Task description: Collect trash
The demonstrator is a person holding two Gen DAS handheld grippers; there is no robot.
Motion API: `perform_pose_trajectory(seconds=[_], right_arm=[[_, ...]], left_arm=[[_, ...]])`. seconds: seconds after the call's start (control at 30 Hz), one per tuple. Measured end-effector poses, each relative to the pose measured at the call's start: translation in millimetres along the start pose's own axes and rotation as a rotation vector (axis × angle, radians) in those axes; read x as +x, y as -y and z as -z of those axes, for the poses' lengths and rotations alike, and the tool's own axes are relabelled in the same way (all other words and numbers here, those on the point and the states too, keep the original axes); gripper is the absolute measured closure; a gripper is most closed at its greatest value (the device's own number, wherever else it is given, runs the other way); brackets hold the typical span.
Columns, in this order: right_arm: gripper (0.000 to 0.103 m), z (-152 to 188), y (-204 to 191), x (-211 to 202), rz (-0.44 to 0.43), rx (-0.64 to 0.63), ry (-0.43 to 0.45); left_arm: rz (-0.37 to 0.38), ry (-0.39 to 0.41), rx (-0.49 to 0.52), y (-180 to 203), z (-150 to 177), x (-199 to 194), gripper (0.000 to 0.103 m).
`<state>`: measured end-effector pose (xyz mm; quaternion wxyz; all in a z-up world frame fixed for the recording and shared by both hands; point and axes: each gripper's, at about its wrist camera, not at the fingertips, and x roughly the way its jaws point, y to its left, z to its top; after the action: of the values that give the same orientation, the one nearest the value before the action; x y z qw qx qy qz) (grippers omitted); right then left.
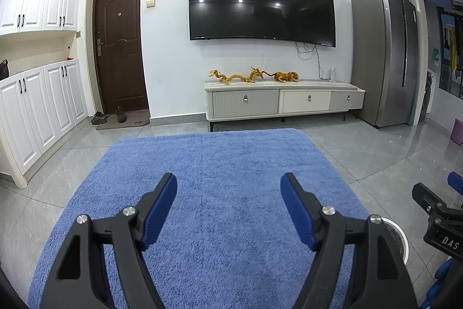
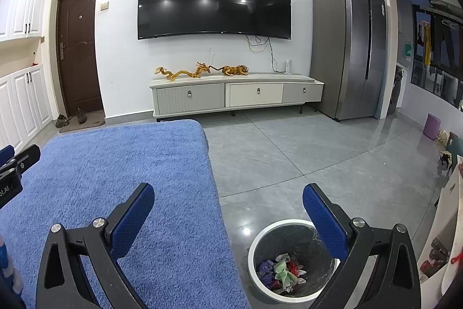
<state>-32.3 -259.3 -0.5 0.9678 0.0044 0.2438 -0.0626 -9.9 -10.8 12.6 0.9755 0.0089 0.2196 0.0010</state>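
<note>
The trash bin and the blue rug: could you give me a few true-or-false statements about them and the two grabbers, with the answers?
1. The trash bin already holds crumpled scraps. True.
2. The bin stands on the blue rug. False: it stands on the grey tiled floor, beside the rug's edge.
3. The left gripper holds a piece of trash. False: its jaws stand apart with nothing between them.
4. The right gripper is open and empty. True.
5. Litter lies scattered on the rug. False: no trash shows on the visible part of the rug.
</note>
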Motion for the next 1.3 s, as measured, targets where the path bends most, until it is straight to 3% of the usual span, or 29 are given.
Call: perform_pose_trajectory(seconds=[1.3], right_arm=[[0.0, 1.6, 9.0, -3.0, 0.012, 0.033, -0.003]], left_arm=[[0.032, -0.014, 0.002, -3.6, 3.1, 1.3, 0.03]])
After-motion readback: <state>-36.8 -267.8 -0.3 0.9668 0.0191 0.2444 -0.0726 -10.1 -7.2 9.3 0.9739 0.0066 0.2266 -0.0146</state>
